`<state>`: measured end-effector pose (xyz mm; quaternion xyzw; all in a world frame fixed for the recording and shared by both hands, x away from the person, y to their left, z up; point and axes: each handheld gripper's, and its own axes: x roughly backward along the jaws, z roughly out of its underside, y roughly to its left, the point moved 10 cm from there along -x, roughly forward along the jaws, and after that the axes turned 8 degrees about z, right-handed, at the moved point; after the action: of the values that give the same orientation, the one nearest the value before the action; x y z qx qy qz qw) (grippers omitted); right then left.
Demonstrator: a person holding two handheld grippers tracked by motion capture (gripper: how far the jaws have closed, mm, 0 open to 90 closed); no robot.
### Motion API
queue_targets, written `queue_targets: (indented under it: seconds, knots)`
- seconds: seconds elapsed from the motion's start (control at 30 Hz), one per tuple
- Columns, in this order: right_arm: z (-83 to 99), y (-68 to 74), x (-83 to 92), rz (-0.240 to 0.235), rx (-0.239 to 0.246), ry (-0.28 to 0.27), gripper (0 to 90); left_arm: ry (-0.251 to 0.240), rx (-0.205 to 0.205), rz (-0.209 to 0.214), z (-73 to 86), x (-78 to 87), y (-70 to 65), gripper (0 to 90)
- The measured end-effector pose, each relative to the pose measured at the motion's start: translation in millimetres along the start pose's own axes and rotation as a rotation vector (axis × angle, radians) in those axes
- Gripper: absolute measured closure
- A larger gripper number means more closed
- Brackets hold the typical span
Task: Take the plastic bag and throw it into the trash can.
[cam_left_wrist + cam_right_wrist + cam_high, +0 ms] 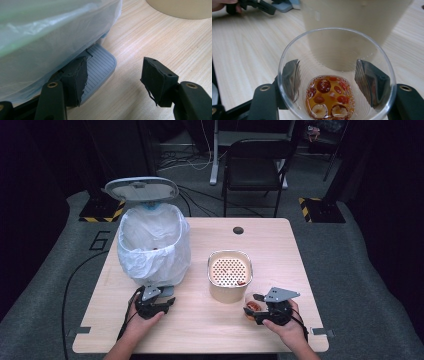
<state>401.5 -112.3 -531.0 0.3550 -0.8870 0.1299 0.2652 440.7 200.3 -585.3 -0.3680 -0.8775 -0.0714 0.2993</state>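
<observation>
- right gripper (255, 309) grips a clear glass cup (336, 75), one jaw on each side of its wall; cup sits just right-front of the beige strainer pot (230, 276), close beside it
- cup holds a little amber liquid with red berries and sliced fruit (329, 97) at the bottom; cup looks tilted toward the pot in the right gripper view
- strainer pot: perforated insert (229, 271) on top, a few red bits on it; stands mid-table on the wooden table (200, 325)
- left gripper (113, 80) jaws wide apart, nothing between them; sits left of the pot, at the front foot of the bin
- bin (154, 245): white liner bag, lid (141, 188) up, grey foot pedal (100, 66) just under the left jaw; whether the jaw presses it, can't tell
- bin stands left of the pot, apart from it
</observation>
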Motion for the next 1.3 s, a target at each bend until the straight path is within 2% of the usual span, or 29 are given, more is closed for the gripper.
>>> queue_targets:
  seconds: [0.37,0.57,0.77,0.93,1.07,1.13,1.3]
  knots:
    - [-2.4,-31.1,5.7,0.048,-0.008,0.014,36.6,-0.005,0.0,-0.005,-0.3,-0.4,0.2,37.3]
    - [-11.4,-50.6,11.3,0.072,-0.011,0.008,36.6,-0.006,0.001,-0.006,-0.3,-0.4,0.2,37.4]
    - [-20.9,-69.6,14.3,0.096,-0.045,-0.014,36.8,-0.002,-0.005,-0.002,-0.1,-0.2,0.2,37.4]
    - [-25.5,-79.2,12.4,0.116,-0.059,-0.022,36.8,-0.004,-0.006,-0.005,-0.3,-0.3,0.6,37.4]
    - [-30.0,-84.0,10.3,0.121,-0.046,-0.017,36.8,-0.005,0.0,-0.005,-0.2,-0.4,0.3,37.4]
    - [-34.5,-86.8,9.4,0.136,-0.042,-0.015,36.8,-0.005,-0.011,-0.005,-0.5,-0.4,0.8,37.4]
    - [-49.8,-94.2,9.7,0.163,-0.007,-0.013,36.7,0.001,-0.001,0.0,0.1,0.1,0.1,37.4]
